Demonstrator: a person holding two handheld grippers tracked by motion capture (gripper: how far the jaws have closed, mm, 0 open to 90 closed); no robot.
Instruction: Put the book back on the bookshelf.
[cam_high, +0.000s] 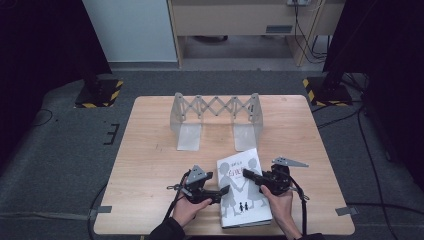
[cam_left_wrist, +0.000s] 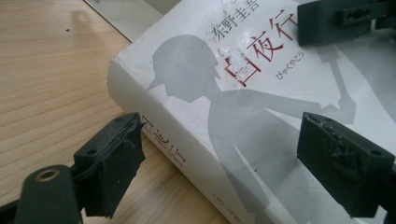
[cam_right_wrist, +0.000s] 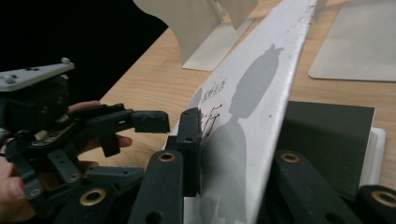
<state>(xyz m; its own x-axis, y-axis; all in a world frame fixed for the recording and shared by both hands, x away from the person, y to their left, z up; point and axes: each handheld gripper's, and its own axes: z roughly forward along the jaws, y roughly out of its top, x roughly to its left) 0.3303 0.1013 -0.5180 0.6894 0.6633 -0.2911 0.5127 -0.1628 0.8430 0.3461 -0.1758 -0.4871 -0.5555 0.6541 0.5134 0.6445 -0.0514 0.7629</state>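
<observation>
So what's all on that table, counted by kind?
Book: 1
Folding rack: 1
Grippers, left and right: 2
Total: 4

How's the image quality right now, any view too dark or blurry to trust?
High view: evenly lit but soft, dark round the table. Left gripper view: bright and sharp on the book; the near pads look slightly soft. Right gripper view: the lifted cover is clear, the upper left is black, and the near claw links are blurred.
</observation>
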